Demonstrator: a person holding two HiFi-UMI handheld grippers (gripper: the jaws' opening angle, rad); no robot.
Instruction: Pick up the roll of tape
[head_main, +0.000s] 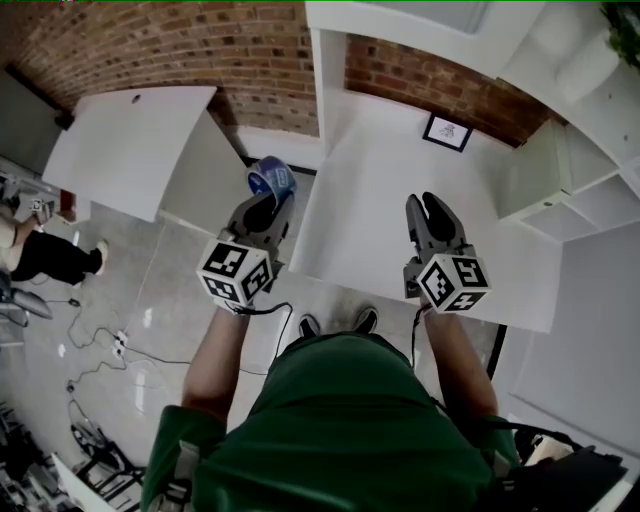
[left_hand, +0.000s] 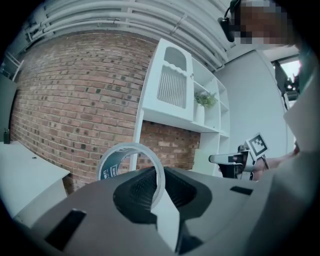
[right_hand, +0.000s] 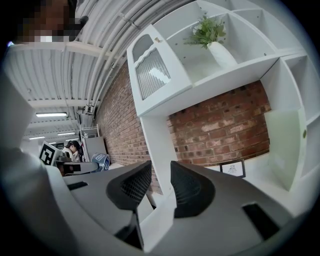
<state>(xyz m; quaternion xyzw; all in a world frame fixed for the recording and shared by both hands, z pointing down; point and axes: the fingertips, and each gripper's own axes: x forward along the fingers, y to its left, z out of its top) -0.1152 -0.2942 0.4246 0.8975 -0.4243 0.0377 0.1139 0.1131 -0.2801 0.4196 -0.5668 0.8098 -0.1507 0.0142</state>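
Centrally, my left gripper (head_main: 266, 208) has its fingers clenched on the roll of tape (head_main: 271, 178), left of the white tabletop (head_main: 390, 190); my right gripper (head_main: 432, 207), center right, has its fingers released and empty.

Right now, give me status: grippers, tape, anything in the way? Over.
Left gripper shut on roll of tape, held off the white desk. Right gripper open, empty. Nothing blocking.

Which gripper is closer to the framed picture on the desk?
Right. The right gripper hovers facing the framed picture; the left gripper, gripping the tape roll, is farther left.
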